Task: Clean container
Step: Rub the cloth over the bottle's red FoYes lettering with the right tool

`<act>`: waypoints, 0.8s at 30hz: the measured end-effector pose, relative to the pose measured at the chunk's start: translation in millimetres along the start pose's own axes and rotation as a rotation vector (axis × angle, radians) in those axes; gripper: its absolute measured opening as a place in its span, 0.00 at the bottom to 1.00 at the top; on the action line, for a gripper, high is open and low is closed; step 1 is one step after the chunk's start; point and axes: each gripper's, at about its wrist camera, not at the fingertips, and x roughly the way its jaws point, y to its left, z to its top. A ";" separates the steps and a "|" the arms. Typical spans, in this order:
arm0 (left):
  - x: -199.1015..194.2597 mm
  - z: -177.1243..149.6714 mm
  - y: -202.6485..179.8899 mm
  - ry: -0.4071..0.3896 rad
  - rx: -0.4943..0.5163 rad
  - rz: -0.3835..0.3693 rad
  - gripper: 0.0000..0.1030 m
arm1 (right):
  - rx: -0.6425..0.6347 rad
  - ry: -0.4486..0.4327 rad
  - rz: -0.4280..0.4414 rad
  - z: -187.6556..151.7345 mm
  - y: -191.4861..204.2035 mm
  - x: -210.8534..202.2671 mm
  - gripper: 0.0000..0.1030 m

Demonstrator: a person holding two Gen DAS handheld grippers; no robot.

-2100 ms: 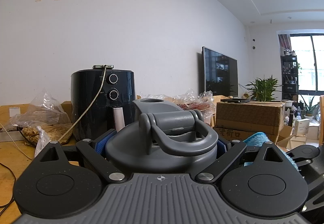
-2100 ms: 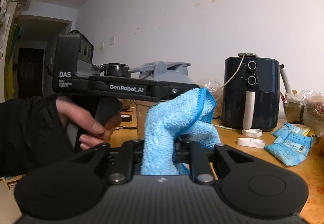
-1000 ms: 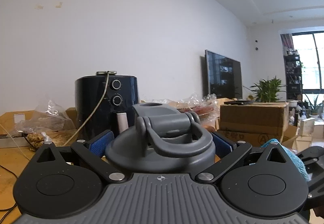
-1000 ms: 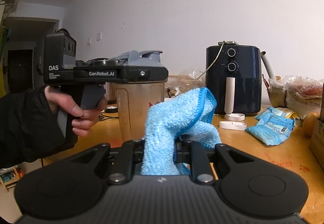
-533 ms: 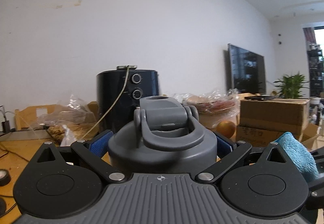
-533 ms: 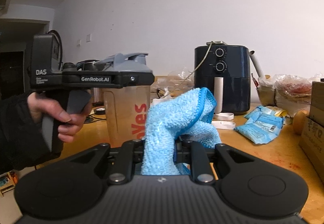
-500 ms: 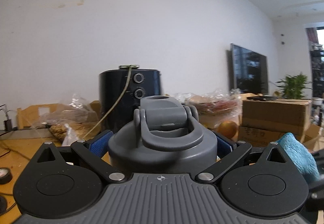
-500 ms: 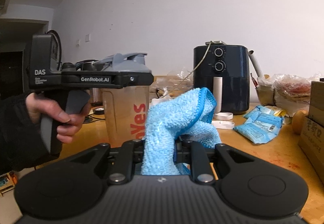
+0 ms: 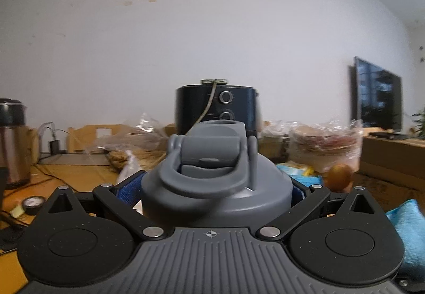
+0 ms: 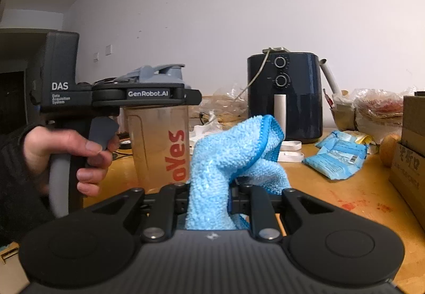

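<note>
The left gripper is squeezed around the neck of the shaker bottle, just under its grey lid; its blue pads press on both sides of the lid; the bottle stands up straight in the grip, above the wooden table, but I cannot tell if its bottom touches the table; the right gripper is almost closed and pinches a fluffy blue cloth; the cloth sticks up out of the fingers and flops over to the right; it is near the bottle, just to its right, and I cannot tell if the two touch.

The right wrist view shows the bottle's clear body with red letters on it, and a hand in a dark sleeve holding the handle of the left gripper; it also shows blue snack packets lying on the table; the left wrist view shows only the lid from close up, with its loop handle and spout; it also shows a TV on the wall at the right and a metal kettle at the left edge; both views show the black air fryer at the back by the white wall.
</note>
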 end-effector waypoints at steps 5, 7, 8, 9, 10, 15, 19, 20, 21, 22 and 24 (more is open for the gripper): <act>1.3 -3.0 -12.7 0.007 0.013 0.088 1.00 | 0.016 0.000 -0.075 1.3 -3.9 -0.3 0.15; 3.6 -3.1 -14.6 0.012 0.002 0.121 1.00 | 0.013 -0.002 -0.116 2.5 -4.7 -0.5 0.15; 4.2 -3.2 -15.0 0.012 -0.004 0.131 1.00 | 0.002 -0.003 -0.146 2.9 -3.9 -0.1 0.15; 4.8 -3.4 -15.4 0.012 -0.009 0.140 1.00 | -0.016 -0.005 -0.180 3.0 -2.5 0.5 0.14; 5.4 -3.8 -16.5 0.010 -0.010 0.148 1.00 | -0.036 -0.008 -0.212 2.9 -0.5 0.9 0.15; 6.6 -5.8 -20.5 0.001 -0.014 0.193 1.00 | -0.058 -0.012 -0.287 0.2 0.2 2.5 0.14; 5.6 -4.9 -24.5 -0.008 -0.027 0.227 1.00 | -0.044 -0.013 -0.289 -0.7 -2.3 2.9 0.14; 5.5 -4.2 -25.4 -0.011 -0.030 0.232 1.00 | -0.044 -0.012 -0.288 -0.8 -2.8 3.0 0.14; 5.4 -3.3 -26.2 -0.014 -0.032 0.235 1.00 | -0.044 -0.012 -0.286 -1.1 -3.2 2.7 0.14; 5.1 -2.4 -26.6 -0.019 -0.037 0.240 1.00 | -0.039 -0.012 -0.282 -1.3 -3.8 2.1 0.15; 5.2 -0.1 -27.3 -0.024 -0.045 0.252 1.00 | -0.030 -0.010 -0.275 -1.5 -4.8 1.6 0.15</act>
